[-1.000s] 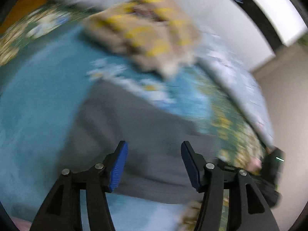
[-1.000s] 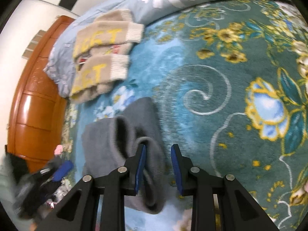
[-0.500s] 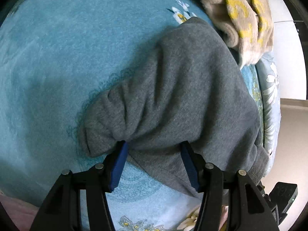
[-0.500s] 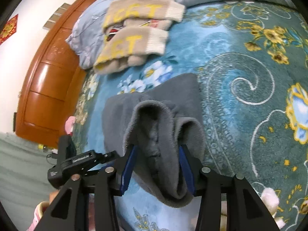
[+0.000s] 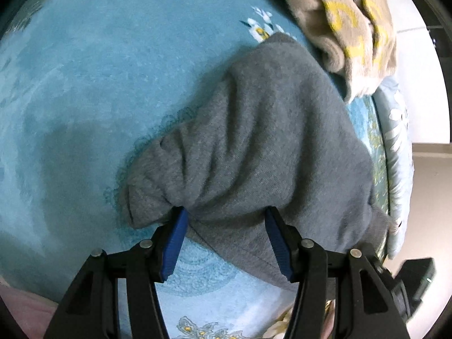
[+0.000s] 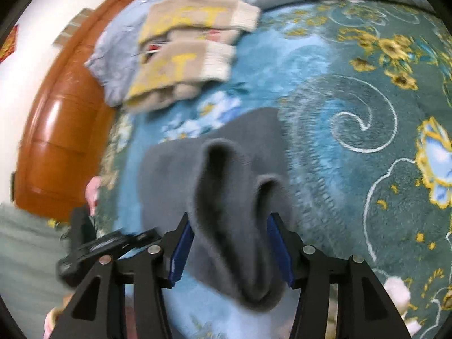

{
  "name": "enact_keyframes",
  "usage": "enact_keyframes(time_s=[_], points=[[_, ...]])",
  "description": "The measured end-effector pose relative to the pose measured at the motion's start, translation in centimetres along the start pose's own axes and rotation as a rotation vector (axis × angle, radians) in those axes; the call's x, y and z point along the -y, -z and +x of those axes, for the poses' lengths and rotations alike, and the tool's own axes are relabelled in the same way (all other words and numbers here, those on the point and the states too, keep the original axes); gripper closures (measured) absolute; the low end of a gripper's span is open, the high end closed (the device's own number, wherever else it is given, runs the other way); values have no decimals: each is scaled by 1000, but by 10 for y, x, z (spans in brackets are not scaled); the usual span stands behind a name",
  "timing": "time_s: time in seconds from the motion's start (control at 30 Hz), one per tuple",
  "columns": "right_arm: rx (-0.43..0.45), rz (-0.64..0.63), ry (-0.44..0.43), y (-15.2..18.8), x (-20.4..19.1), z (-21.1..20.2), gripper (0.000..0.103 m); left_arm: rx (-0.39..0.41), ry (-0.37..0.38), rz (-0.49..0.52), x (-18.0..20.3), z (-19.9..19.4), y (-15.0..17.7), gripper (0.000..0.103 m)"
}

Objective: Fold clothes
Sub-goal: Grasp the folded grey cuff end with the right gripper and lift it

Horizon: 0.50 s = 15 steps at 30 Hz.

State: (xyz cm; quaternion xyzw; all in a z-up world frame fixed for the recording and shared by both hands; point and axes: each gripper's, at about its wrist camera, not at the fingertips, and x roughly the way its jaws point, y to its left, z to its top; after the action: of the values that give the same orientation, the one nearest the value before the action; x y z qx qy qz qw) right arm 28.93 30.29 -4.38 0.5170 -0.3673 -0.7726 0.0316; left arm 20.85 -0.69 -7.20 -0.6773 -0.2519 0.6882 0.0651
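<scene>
I am working over a bed spread with a blue flowered blanket [image 5: 84,90], where a gray sweater [image 5: 268,147] is lying bunched in folds. My left gripper [image 5: 226,226] is pointing down at its near edge, fingers [image 5: 175,240] standing apart with gathered gray cloth between them; I cannot tell whether the pads are pressing it. My right gripper [image 6: 228,243] has just been opening its fingers [image 6: 180,248], and a thick fold of the sweater [image 6: 234,212] is sitting between them, touching both blue pads. A folded beige sweater with yellow letters [image 6: 186,45] is lying well beyond, near a wooden headboard [image 6: 56,130].
</scene>
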Motion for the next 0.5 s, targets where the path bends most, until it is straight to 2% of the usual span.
enact_keyframes(time_s=[0.17, 0.2, 0.23, 0.37, 0.5], points=[[-5, 113, -64, -15, 17, 15, 49, 52, -22, 28, 4, -7, 2, 45], [-1, 112, -77, -17, 14, 14, 59, 65, -25, 32, 5, -9, 2, 45], [-2, 84, -74, -17, 7, 13, 68, 76, -22, 28, 4, -11, 2, 45], [-16, -63, -12, -20, -25, 18, 74, 109, 7, -4, -2, -17, 5, 45], [-78, 9, 26, -30, -20, 37, 75, 157, 26, -37, -12, -29, 2, 45]])
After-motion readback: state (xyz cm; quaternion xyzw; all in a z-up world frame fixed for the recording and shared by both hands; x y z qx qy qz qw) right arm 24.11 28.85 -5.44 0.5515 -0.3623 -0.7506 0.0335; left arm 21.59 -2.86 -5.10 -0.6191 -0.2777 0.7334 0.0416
